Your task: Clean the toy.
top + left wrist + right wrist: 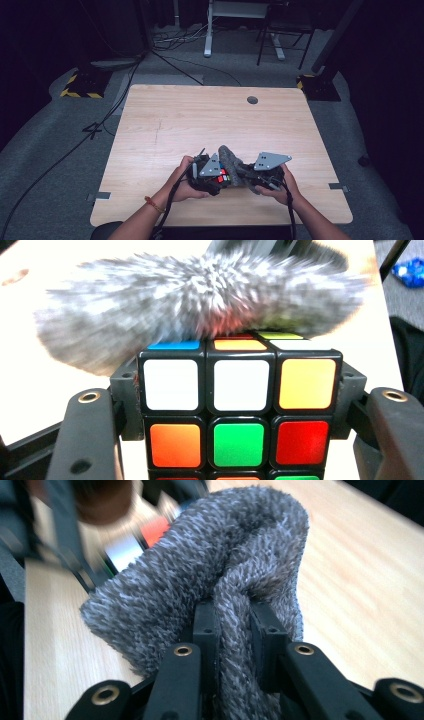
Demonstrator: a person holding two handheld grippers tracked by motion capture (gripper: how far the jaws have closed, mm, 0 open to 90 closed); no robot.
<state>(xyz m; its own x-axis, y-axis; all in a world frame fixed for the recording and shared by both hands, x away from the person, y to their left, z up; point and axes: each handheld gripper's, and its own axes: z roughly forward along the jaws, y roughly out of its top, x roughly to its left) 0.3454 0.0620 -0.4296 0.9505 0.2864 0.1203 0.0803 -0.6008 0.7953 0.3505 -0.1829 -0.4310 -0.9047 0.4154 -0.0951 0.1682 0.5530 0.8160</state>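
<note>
Gripping a black-framed puzzle cube with coloured square tiles (239,410), the left claw (212,181) has its two black jaws clamped against the cube's opposite sides, near the middle of the near edge of the pale wooden bench (210,120). Just beside it, the right claw (245,177) is pinched shut on a fold of a fuzzy grey cloth (210,580), the pile bulging up between and over the jaws. The cloth (231,162) touches the top of the cube (220,178), and in the left gripper view it lies blurred across the cube's far side, blocking the bench behind. A person's left hand (184,184) and right hand (280,187) hold the tools, forearms entering over the near edge, a thin reddish band on the left wrist (154,204). Grey three-cornered plates top both tools.

A small round dark grommet (252,100) sits near the far edge, towards the far right corner. Grey carpet (50,150) surrounds the bench, crossed by black cables (115,107). Beyond the far edge stand a white desk leg (208,30), a dark chair frame (282,35) and two stand bases with yellow-and-black hazard striping (80,87), against a dark backdrop.
</note>
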